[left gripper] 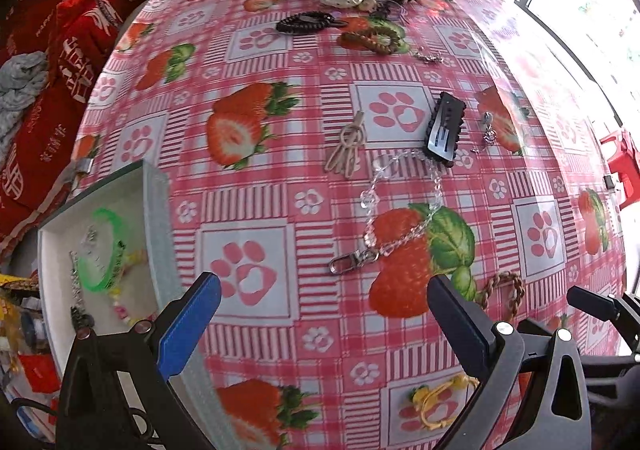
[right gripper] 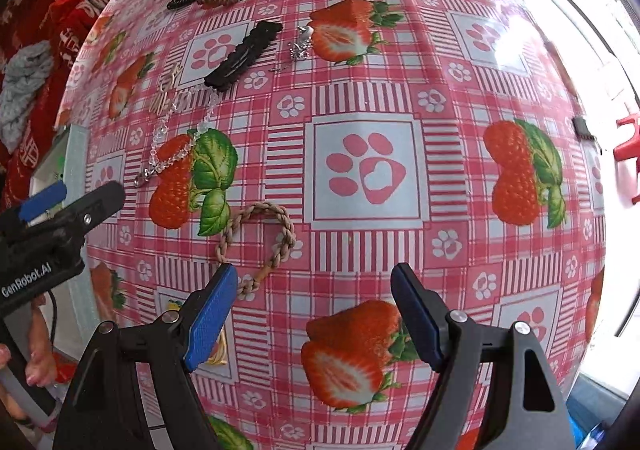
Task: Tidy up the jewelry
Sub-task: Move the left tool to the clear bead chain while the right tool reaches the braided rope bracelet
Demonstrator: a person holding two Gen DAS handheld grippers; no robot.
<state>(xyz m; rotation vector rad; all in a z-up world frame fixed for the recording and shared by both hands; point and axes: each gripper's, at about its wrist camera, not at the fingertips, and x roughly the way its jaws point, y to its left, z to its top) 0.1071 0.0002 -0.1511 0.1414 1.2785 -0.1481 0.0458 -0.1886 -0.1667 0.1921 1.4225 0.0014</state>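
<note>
Daylight is pouring in from a window (right gripper: 592, 10) beyond the right finger in both views, blowing out to white there. Glare is streaking across the glossy tablecloth (right gripper: 500, 34) ahead and right of the jaws, washing out the print. Ahead of the jaws the cloth is showing bright and evenly lit, with only faint shadows. Fisheye distortion is bulging the tabletop into a dome, bending lines hard toward the rims; black vignetting is closing the corners. The near fingers (left gripper: 188, 330) are looking slightly soft, and far objects are blurring toward the top edge.
</note>
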